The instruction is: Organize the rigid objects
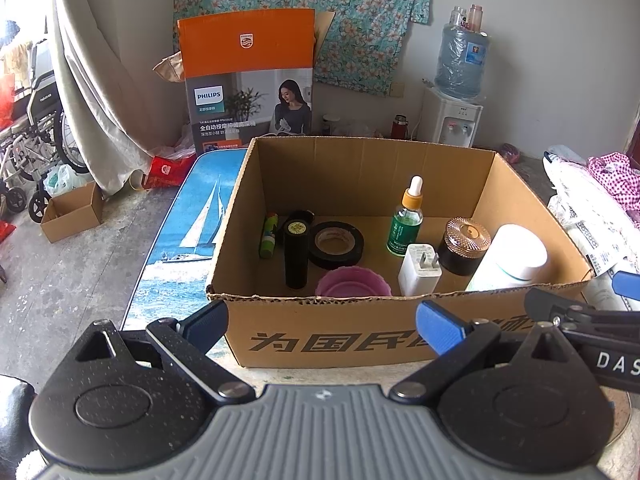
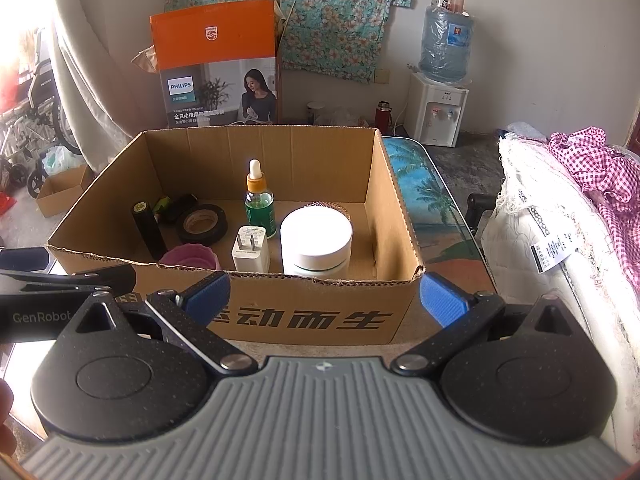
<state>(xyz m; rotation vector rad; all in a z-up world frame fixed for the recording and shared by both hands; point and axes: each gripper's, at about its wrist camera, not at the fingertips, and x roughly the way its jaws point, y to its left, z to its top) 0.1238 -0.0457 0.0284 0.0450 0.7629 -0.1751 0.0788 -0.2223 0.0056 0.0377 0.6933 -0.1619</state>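
An open cardboard box (image 1: 352, 332) (image 2: 312, 318) stands on the table in front of both grippers. Inside it are a black tape roll (image 1: 337, 245) (image 2: 202, 224), a black cylinder (image 1: 296, 254) (image 2: 149, 230), a green dropper bottle (image 1: 406, 224) (image 2: 260, 204), a white plug adapter (image 1: 418, 270) (image 2: 250, 255), a white round jar (image 1: 510, 258) (image 2: 316, 240), a dark jar with a copper lid (image 1: 464, 246), a pink cup (image 1: 352, 282) (image 2: 190, 258) and a green tube (image 1: 267, 238). My left gripper (image 1: 322, 326) and right gripper (image 2: 324, 300) are both open and empty before the box's near wall.
The table has a sea-picture top (image 1: 188, 236) (image 2: 424, 196). A tall orange Philips box (image 1: 250, 76) stands behind. A water dispenser (image 1: 458, 116) (image 2: 438, 108) is at the back right, bedding (image 2: 560, 216) at right, a wheelchair (image 1: 32, 148) and a small carton (image 1: 72, 212) at left.
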